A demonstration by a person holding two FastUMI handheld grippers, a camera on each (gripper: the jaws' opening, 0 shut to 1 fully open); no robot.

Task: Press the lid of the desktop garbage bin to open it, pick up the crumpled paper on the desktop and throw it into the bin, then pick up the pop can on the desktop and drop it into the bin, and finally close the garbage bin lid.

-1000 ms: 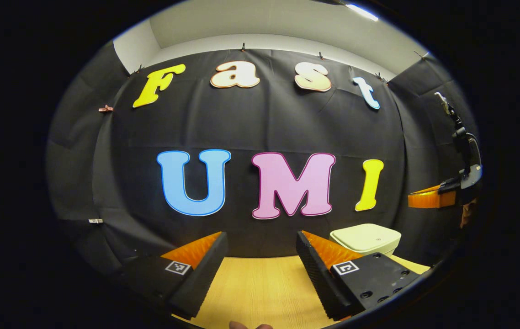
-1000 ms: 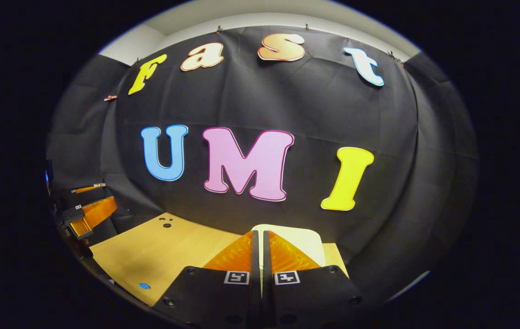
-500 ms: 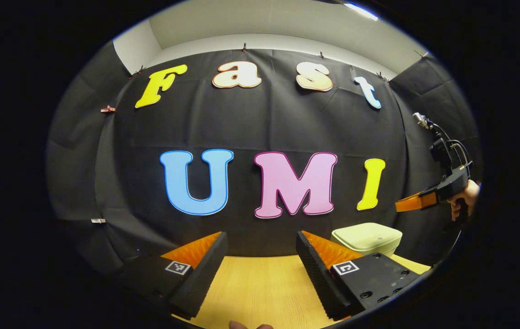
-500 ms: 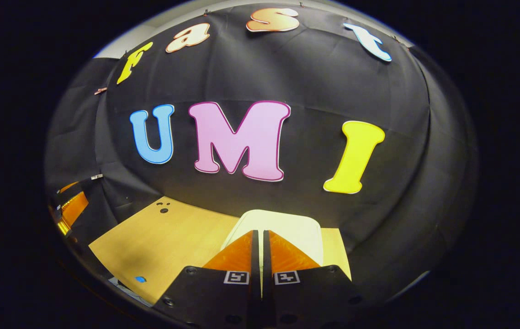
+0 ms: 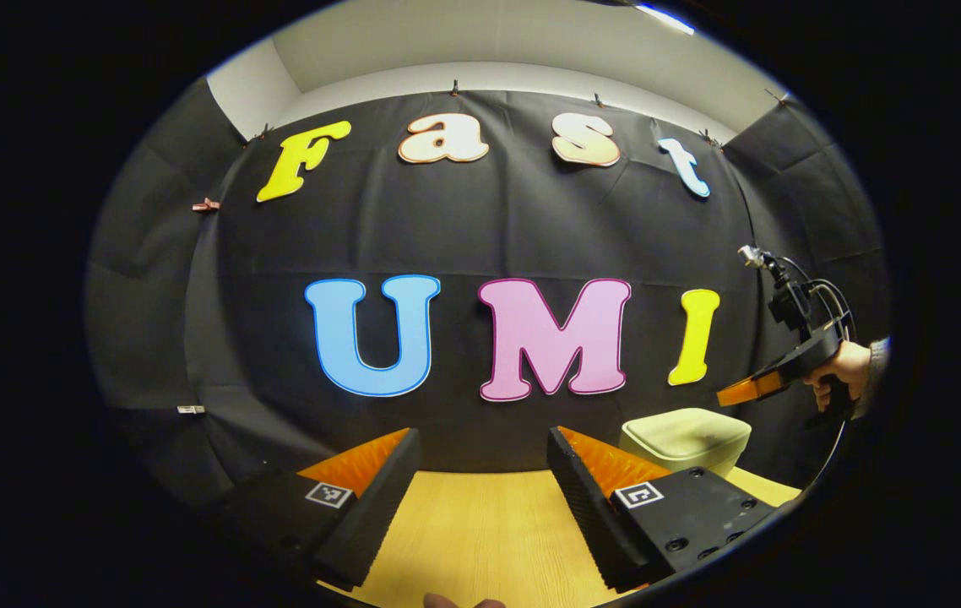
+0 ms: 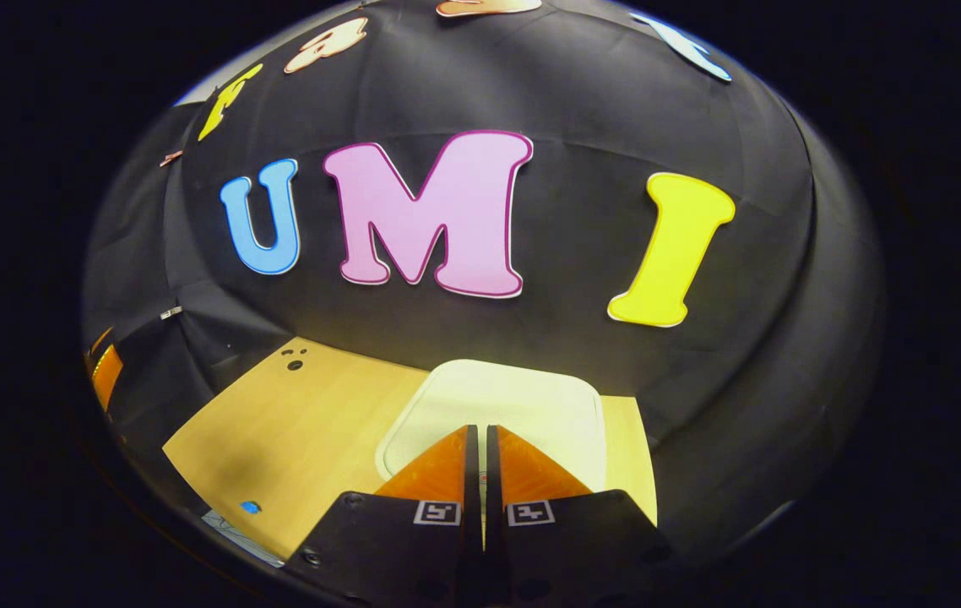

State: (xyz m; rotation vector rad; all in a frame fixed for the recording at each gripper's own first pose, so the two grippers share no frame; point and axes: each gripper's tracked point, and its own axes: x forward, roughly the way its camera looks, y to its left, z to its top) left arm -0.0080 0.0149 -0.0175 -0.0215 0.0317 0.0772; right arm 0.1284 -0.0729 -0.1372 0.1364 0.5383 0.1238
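Hovering over the near part of the wooden desk (image 5: pixel 480 523) in the left gripper view: the left hand-held gripper (image 5: pixel 480 473), fingers spread wide apart, gripping nothing. Sitting at the far right of the desk, against the black cloth wall: the pale desktop garbage bin (image 5: pixel 685 435), lid (image 5: pixel 683 426) lying flat and closed. Hanging just above and to the right of the bin in that same view: the right hand-held gripper (image 5: pixel 734 393), tilting down toward the lid, gripped by a person's hand (image 5: pixel 842 368) with a sleeve cuff at the far right edge.

Looking down in the right gripper view: the right hand-held gripper (image 6: pixel 476 435), fingers pressed together with only a thin slit between, clamping nothing, tips pointing over the near part of the lid (image 6: pixel 506 397). Cannot tell whether touching the lid or hovering just above. Lying on the desk (image 6: pixel 295 431) to the left of the bin: a small blue mark (image 6: pixel 250 507) near the front edge and a few dark dots (image 6: pixel 294 361) at the far edge.
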